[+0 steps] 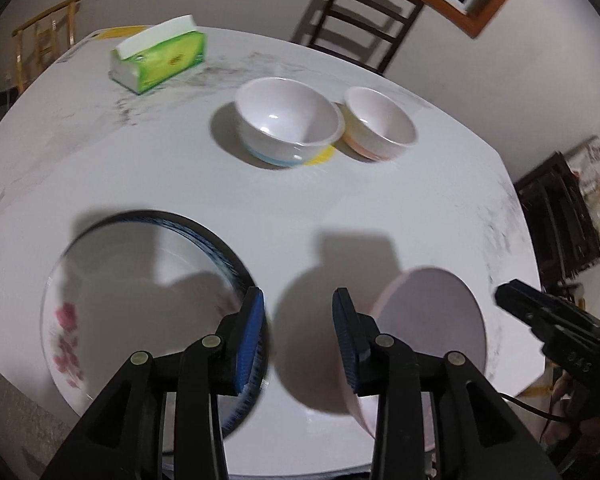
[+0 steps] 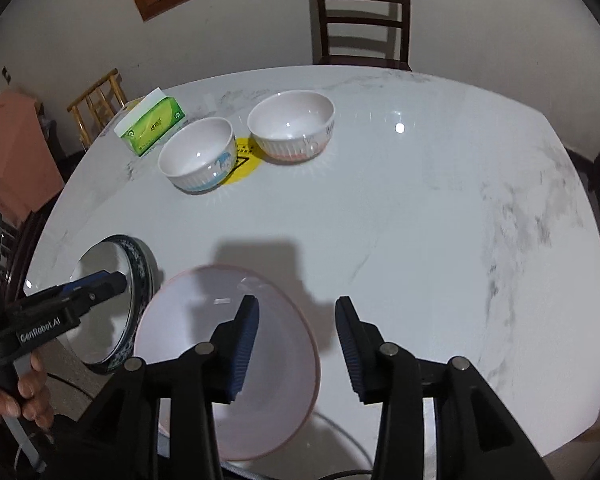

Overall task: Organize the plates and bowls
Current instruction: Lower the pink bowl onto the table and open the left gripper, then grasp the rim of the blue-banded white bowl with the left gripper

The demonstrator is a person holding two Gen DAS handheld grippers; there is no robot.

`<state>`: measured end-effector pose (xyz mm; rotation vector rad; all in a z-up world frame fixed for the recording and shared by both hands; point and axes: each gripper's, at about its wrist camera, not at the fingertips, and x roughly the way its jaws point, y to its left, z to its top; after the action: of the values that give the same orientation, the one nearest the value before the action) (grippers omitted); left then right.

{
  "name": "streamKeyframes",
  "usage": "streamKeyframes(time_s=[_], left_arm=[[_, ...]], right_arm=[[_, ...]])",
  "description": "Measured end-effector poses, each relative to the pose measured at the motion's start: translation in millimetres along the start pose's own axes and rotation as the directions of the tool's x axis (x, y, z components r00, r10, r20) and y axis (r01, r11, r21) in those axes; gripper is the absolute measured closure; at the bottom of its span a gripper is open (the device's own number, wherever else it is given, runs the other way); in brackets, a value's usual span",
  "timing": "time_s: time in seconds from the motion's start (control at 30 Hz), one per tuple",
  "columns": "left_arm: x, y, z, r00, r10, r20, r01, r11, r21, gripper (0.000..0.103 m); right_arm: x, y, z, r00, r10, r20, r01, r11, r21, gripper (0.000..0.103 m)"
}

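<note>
A blue-rimmed plate with pink flowers [image 1: 112, 304] lies at the table's near left edge, also in the right wrist view [image 2: 108, 308]. A plain pink plate [image 1: 432, 320] lies near the front edge, also in the right wrist view [image 2: 204, 332]. A bowl with a blue band [image 1: 288, 124] [image 2: 198, 156] and a bowl with a pink band [image 1: 380, 124] [image 2: 292, 128] stand side by side further back. My left gripper [image 1: 298, 340] is open and empty, between the two plates. My right gripper [image 2: 296, 344] is open and empty, its left finger above the pink plate.
A green tissue pack [image 1: 160, 56] [image 2: 152, 126] stands at the far left of the white marble table [image 2: 440, 200]. A yellow sticker [image 2: 242, 160] lies between the bowls. A dark chair [image 2: 362, 12] stands behind the table, a bamboo chair [image 2: 98, 104] at the left.
</note>
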<state>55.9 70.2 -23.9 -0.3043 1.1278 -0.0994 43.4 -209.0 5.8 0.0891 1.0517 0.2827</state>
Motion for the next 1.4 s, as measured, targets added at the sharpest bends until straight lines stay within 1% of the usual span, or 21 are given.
streamKeyframes(time_s=[0.07,0.2,0.3,0.43,0.63,0.73,0.87,1.0,1.27,1.4], left_arm=[[1,9,9,1.0,0.023,0.008,-0.023,1.0,-0.016,0.071],[4,26,29,0.999,0.052,0.016,-0.051,0.997,-0.05,0.071],[9,36,44,0.997,0.077,0.026,-0.075,0.995,-0.068,0.071],[18,44,60,0.997,0.073,0.022,-0.071,0.993,-0.098,0.071],[32,48,91,0.997,0.067,0.043,-0.061,0.989,-0.132,0.071],[39,48,104,0.997,0.065,0.047,-0.058,0.989,-0.139,0.071],[49,49,124,0.997,0.053,0.055,-0.044,0.987,-0.152,0.071],[62,51,138,0.997,0.065,0.045,-0.057,0.985,-0.16,0.071],[89,54,147,0.997,0.076,0.005,-0.074,0.984,-0.164,0.071],[102,54,150,0.996,0.085,-0.013,-0.087,0.983,-0.161,0.073]], right_arm=[[3,1,12,1.0,-0.005,-0.002,0.005,1.0,0.003,0.063],[16,1,37,0.998,0.061,-0.033,-0.06,0.998,0.027,0.063],[29,7,56,0.997,0.056,-0.05,-0.056,0.998,0.002,0.063],[48,16,80,0.994,0.081,-0.073,-0.083,0.996,-0.017,0.063],[77,35,111,0.988,0.123,-0.089,-0.126,0.991,-0.037,0.063],[91,46,125,0.986,0.122,-0.11,-0.129,0.99,-0.059,0.063],[109,56,141,0.982,0.138,-0.133,-0.147,0.987,-0.067,0.063],[126,63,152,0.977,0.148,-0.155,-0.16,0.985,-0.065,0.063],[153,74,165,0.973,0.153,-0.173,-0.168,0.983,-0.072,0.063],[165,81,169,0.975,0.133,-0.177,-0.151,0.984,-0.094,0.063]])
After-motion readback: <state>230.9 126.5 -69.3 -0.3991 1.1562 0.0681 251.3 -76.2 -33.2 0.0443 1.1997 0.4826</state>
